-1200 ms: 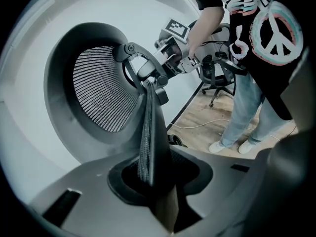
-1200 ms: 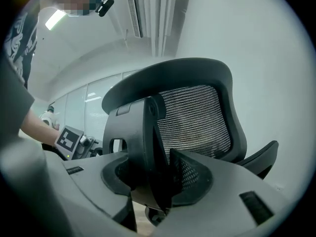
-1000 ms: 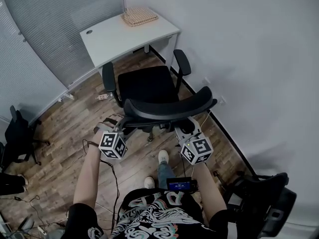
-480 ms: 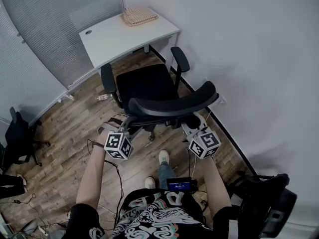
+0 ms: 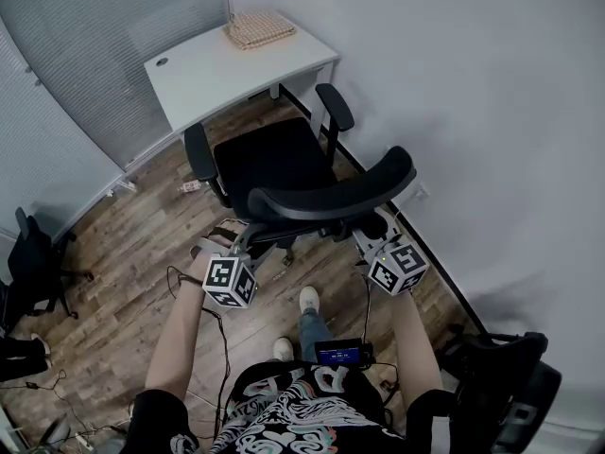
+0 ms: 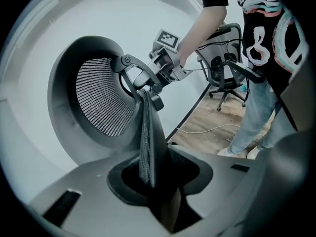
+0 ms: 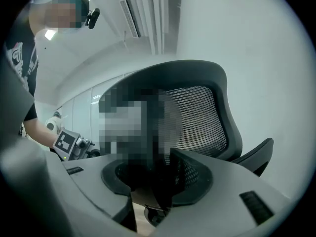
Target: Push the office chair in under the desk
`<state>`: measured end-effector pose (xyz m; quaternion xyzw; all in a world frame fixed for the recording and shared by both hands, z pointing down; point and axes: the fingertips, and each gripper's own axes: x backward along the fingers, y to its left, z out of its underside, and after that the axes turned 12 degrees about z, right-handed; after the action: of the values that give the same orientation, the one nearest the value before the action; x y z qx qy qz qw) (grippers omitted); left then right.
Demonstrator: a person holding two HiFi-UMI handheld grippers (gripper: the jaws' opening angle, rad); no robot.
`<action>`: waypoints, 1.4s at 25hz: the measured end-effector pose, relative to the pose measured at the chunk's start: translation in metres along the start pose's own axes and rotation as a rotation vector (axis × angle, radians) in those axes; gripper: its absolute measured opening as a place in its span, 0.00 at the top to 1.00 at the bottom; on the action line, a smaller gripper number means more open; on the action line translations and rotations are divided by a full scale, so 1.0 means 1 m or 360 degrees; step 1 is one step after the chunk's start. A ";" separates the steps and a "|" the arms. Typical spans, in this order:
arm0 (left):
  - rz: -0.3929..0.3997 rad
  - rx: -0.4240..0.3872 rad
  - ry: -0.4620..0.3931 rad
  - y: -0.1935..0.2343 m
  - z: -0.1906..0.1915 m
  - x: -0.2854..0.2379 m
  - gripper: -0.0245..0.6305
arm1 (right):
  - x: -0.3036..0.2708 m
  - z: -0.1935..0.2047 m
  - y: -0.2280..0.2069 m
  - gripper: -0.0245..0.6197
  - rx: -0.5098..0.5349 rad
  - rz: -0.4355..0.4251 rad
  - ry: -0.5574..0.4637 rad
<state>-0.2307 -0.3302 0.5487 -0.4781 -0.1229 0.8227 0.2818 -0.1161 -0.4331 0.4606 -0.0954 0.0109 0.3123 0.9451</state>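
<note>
Office chair [image 5: 274,159] faces the bench [image 5: 217,69], its backrest grasped between the jaws of left gripper [image 5: 246,241] and right gripper [image 5: 374,232].

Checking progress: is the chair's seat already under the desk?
No: in the head view the office chair has its whole seat in the open, short of the front edge of the desk.

No legible text; only coded square markers on left gripper [image 5: 244,244] and right gripper [image 5: 371,236].
</note>
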 end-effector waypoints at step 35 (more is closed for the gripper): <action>-0.0084 0.0244 0.0109 0.041 -0.020 -0.053 0.75 | -0.049 -0.010 -0.073 0.71 0.0005 -0.0219 -0.0005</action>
<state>-0.2070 -0.3955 0.5572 -0.4796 -0.0624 0.8051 0.3434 -0.1116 -0.5209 0.4676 -0.0938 0.0033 0.2469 0.9645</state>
